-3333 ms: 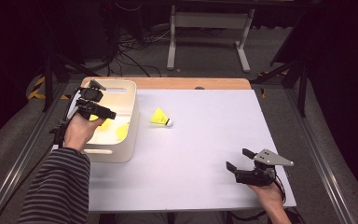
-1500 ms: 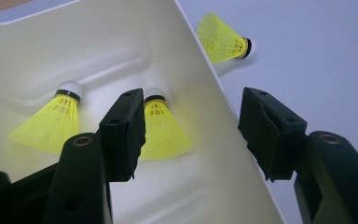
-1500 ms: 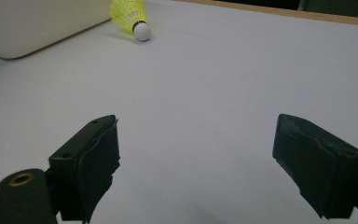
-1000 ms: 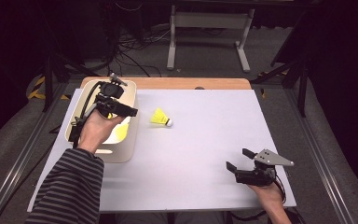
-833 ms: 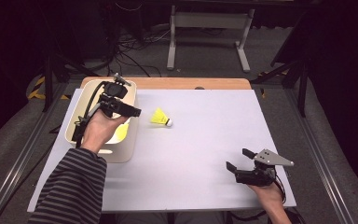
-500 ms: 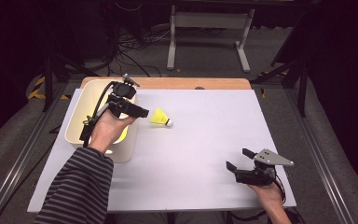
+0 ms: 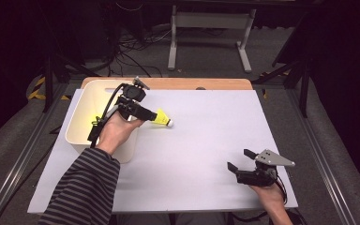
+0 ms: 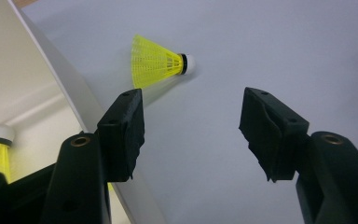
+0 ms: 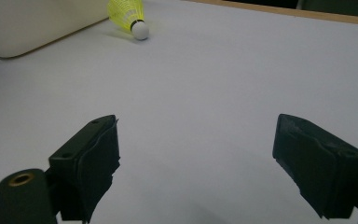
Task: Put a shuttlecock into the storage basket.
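The yellow plastic shuttlecock (image 8: 161, 62) lies on the white desk (image 7: 206, 140) just right of the left claw (image 7: 151, 114), jaws apart and empty, cork pointing right.

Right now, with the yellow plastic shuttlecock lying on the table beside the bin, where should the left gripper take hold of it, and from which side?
Grip the yellow plastic shuttlecock across its mesh skirt, probably near the narrow end by the black band. It lies on its side on the white table, white cap pointing away from the cream plastic bin, so come down from above, one jaw on each side. The left gripper is open and short of it.
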Available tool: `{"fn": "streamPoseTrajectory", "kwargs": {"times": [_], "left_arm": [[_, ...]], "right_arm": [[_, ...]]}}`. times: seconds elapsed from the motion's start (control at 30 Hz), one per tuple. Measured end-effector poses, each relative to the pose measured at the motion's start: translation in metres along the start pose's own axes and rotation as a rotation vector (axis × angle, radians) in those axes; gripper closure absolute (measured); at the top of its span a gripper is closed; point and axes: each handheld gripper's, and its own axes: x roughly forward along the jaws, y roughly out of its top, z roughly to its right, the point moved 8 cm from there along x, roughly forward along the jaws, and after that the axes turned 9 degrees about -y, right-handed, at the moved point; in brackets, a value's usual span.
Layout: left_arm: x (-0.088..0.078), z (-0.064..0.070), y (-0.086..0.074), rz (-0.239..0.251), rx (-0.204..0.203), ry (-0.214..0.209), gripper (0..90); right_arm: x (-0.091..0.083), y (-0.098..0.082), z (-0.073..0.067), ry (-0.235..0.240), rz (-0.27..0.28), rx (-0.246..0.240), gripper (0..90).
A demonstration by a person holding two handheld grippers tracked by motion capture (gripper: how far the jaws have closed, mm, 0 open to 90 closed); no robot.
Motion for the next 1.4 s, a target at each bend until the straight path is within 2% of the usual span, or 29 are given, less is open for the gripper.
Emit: {"fn": "streamPoseTrajectory", "kwargs": {"times": [0.4,1.03,1.4], "left_arm": [[0.008,0.009,0.002,-0.004,0.016,-0.008,40.5],[0.033,0.028,0.008,-0.031,0.036,-0.015,39.7],[0.049,0.031,0.011,-0.055,0.021,-0.011,39.0]], "right_arm": [[0.000,0.001,0.000,0.003,0.002,0.001,14.9],[-0.002,0.001,-0.001,0.009,0.009,-0.001,14.9],[-0.002,0.001,-0.001,0.012,0.008,-0.002,14.9]]}}
